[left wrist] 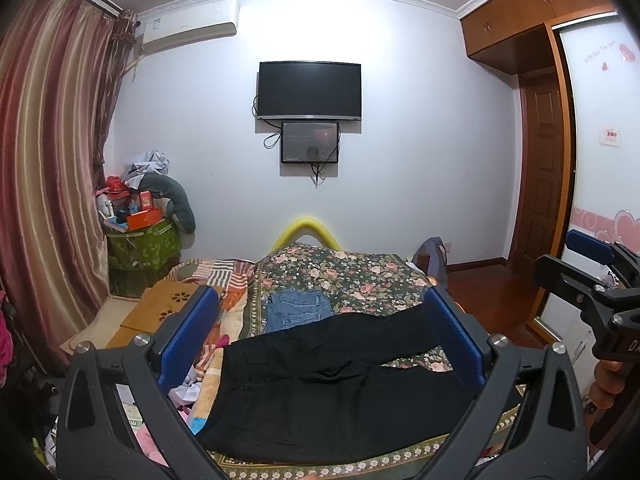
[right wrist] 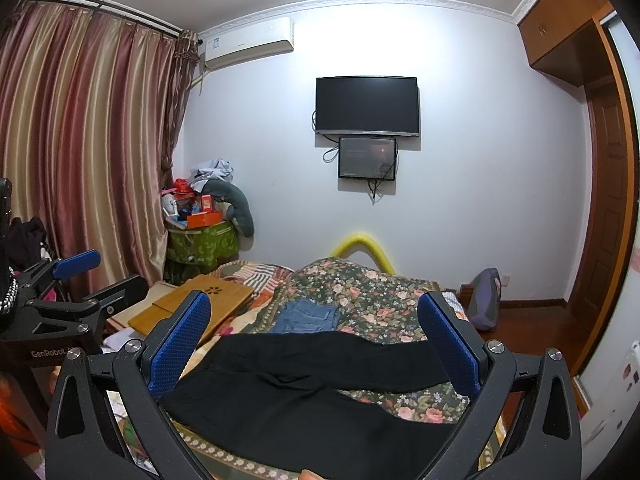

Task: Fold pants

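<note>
Left wrist view: the left gripper [left wrist: 320, 320] hovers with jaws spread wide and empty above the black pants [left wrist: 332, 384], which lie flat across the floral bedspread [left wrist: 360, 272], legs splayed rightward; the right gripper [left wrist: 592, 256] waits at the right edge, its state unclear. Folded jeans [left wrist: 298, 310] rest just beyond. Right wrist view: the right gripper [right wrist: 316, 332], likewise released, frames the pants [right wrist: 304, 392], probably lining up a first grasp

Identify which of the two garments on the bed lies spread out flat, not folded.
The black pants, laid open nearest both grippers with legs stretched toward the right. The blue jeans beyond them are already folded into a small, compact stack on the floral bedspread.
</note>
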Tool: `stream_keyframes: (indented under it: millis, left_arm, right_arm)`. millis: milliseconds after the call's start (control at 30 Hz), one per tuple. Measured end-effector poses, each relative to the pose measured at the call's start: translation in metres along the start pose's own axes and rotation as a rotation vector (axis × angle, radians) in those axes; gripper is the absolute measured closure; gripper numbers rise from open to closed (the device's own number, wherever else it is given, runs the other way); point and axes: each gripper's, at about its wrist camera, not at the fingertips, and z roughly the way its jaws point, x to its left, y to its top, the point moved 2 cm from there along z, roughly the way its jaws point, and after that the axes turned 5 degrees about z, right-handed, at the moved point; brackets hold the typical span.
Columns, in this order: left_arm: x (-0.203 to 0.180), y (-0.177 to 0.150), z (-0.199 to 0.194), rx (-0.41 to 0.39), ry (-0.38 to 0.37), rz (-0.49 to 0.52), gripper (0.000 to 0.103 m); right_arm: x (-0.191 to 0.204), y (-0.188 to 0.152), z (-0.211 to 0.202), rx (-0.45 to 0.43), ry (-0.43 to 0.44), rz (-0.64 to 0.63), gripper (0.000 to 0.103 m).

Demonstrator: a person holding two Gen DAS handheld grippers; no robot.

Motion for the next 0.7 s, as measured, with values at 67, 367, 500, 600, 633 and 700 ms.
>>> stream_keyframes:
  millis: [67,367,500,600,633,700]
  left_arm:
    - [0.0001,-0.0001,-0.0001,-0.001,0.0,0.002,0.0]
    - [-0.0023,-0.0003,0.0001,0.004,0.0,0.014,0.0]
    - [-0.003,-0.0003,0.0003,-0.001,0.001,0.02,0.0]
    - [-0.0025,-0.0008,0.0003,-0.003,0.0,0.021,0.0]
    - [-0.0025,-0.001,0.0004,-0.003,-0.001,0.021,0.0]
    - [-0.0025,-0.0009,0.0005,0.0,-0.003,0.022,0.0]
  right_arm:
    - [0.0,-0.0003,-0.0005,-0.004,-0.003,-0.002,0.0]
    - [0.0011,-0.0017,-0.0002,-0.005,-0.01,-0.001,0.0]
    - [0.0012,-0.0015,0.0,-0.006,-0.011,-0.001,0.0]
    - [0.0011,-0.0013,0.0,-0.006,-0.011,-0.002,0.0]
    - [0.0016,-0.0017,0.0,-0.007,-0.011,-0.002,0.0]
    - [0.0016,-0.002,0.0,-0.007,-0.011,-0.003,0.0]
